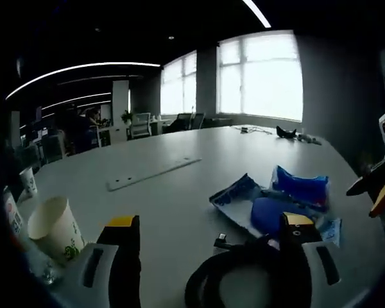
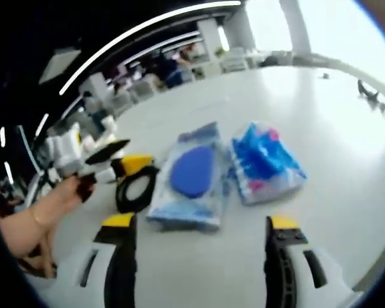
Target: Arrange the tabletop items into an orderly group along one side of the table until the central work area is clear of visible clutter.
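Blue packets, two: flat one (image 2: pixel 192 183) and crumpled one (image 2: pixel 266 160), lie mid-counter (image 2: pixel 321 102), touching, a black cable coil (image 2: pixel 136 189) just beside. Right tongs (image 2: pixel 202 247) gape empty, aimed at the flat packet, probably to shift it aside. Left tongs (image 1: pixel 208 240) open over the coil; paper cup (image 1: pixel 54 228) at the edge.

Materials and finishes of the items on the pale surface (image 1: pixel 199 192).

The surface looks smooth and matt, faintly reflecting window light. The paper cup (image 1: pixel 54 229) is matt white with a green print. Two blue packets (image 2: pixel 191 176) (image 2: pixel 264 163) look like glossy, crinkled plastic film. The coiled black cable (image 1: pixel 234 279) appears rubbery with a dull sheen. A flat pale strip (image 1: pixel 153 173) looks rigid; its material cannot be told.
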### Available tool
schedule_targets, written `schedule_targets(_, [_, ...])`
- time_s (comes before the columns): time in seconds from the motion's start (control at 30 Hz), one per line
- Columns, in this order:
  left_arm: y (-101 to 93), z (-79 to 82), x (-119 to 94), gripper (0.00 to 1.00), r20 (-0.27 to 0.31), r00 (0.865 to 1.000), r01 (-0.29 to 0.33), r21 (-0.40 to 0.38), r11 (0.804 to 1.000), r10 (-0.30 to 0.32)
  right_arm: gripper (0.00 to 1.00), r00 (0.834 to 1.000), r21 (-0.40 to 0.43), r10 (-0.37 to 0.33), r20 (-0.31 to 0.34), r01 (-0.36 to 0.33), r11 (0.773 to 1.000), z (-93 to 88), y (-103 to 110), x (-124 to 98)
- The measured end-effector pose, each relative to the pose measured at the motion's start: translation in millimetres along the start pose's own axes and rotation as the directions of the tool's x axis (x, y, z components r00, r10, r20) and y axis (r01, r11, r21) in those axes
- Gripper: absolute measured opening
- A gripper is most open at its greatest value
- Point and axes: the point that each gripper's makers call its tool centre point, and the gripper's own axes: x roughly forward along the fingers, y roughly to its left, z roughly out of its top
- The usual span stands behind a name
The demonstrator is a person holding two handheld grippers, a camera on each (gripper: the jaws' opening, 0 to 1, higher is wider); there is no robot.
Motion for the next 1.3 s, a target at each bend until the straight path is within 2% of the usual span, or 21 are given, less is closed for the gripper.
schedule_targets(0.07, [-1.4,-1.0,3.3,0.85,-0.010,1.000,0.009,0.002,1.000,-0.009,0.79,0.999,-0.004,0.007,-0.039,-0.007,1.000,-7.2,3.5,1.8])
schedule_targets(0.17, [-2.7,-1.2,7.7,0.83,-0.017,1.000,0.019,0.008,1.000,-0.019,0.78,0.998,0.029,0.022,-0.059,-0.020,0.999,-12.7,10.1,3.1])
schedule_targets(0.4, [-5.7,2.9,18.8,0.78,-0.025,0.998,0.054,0.026,0.998,-0.053,0.74,0.996,0.153,0.035,-0.087,-0.021,0.988,-18.5,18.6,8.1])
schedule_targets(0.57, [-7.9,3.9,28.6,0.75,-0.040,0.997,0.070,0.047,0.996,-0.068,0.70,0.996,0.193,0.031,-0.087,-0.014,0.981,-17.0,21.7,9.8])
schedule_targets(0.7, [-10.3,5.1,37.7,0.74,-0.041,0.996,0.084,0.056,0.995,-0.082,0.66,0.994,0.263,0.027,-0.109,0.002,0.965,-19.7,21.9,11.2])
schedule_targets(0.8, [-12.0,6.4,44.5,0.71,-0.037,0.995,0.099,0.053,0.994,-0.097,0.61,0.989,0.309,0.054,-0.138,-0.008,0.951,-25.7,28.4,12.4])
schedule_targets(0.87, [-13.1,7.1,48.8,0.69,-0.030,0.993,0.115,0.061,0.991,-0.114,0.59,0.988,0.312,0.066,-0.142,-0.018,0.950,-26.9,33.0,14.6])
schedule_targets(1.13, [-14.0,-1.1,59.1,0.63,-0.059,0.988,0.149,0.077,0.986,-0.145,0.55,0.989,0.388,0.083,-0.121,-0.030,0.921,-22.7,43.3,21.4])
schedule_targets(1.27, [-15.3,-2.0,66.1,0.60,-0.064,0.986,0.161,0.089,0.983,-0.156,0.52,0.992,0.440,0.080,-0.097,-0.030,0.898,-17.8,44.5,25.8])
schedule_targets(1.3, [-15.2,-1.6,69.6,0.60,-0.064,0.985,0.164,0.087,0.983,-0.159,0.52,0.991,0.482,0.083,-0.102,-0.024,0.876,-18.9,45.3,28.3])
